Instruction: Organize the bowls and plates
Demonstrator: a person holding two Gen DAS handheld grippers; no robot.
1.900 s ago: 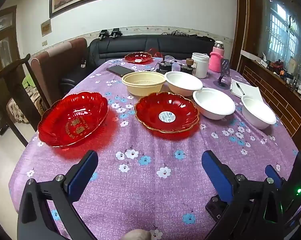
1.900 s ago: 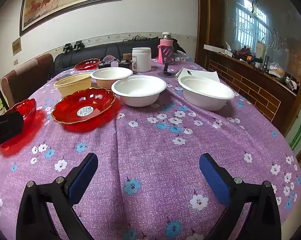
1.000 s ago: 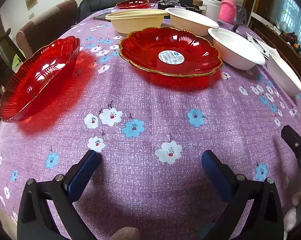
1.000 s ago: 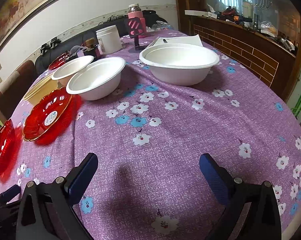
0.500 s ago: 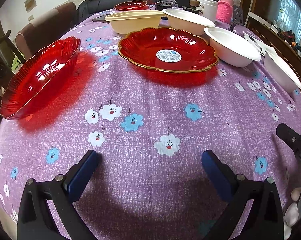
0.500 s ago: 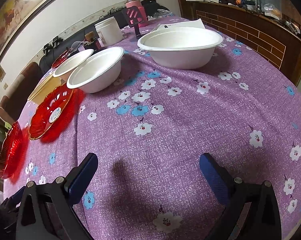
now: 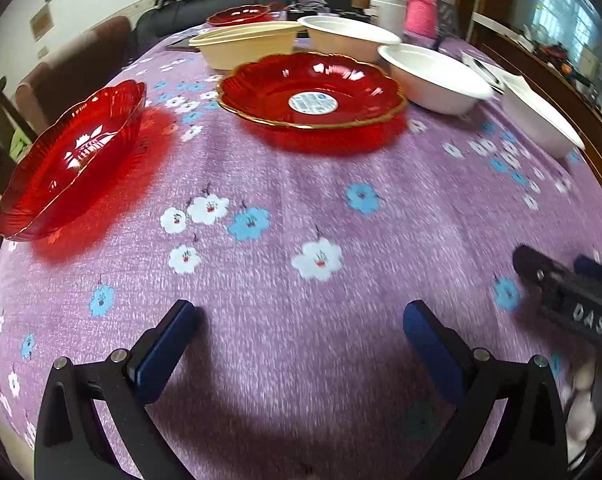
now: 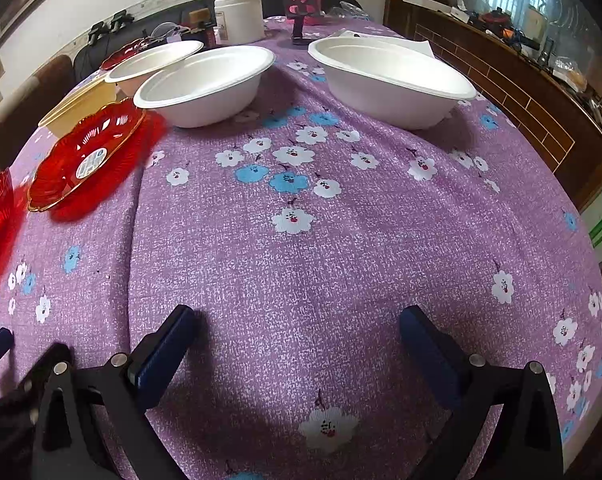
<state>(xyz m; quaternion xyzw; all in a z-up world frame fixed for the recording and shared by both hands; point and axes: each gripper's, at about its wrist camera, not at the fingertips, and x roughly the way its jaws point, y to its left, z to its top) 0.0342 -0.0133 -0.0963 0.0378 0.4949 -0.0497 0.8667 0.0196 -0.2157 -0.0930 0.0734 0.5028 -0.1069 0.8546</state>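
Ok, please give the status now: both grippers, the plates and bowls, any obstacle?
Left gripper open, empty. Right gripper open, empty. Red plates and white bowls unstacked, untouched. Path clear.

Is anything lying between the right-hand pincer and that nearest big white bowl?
Nothing: only bare purple flowered tablecloth separates the right gripper from the white bowl, in the right wrist view.
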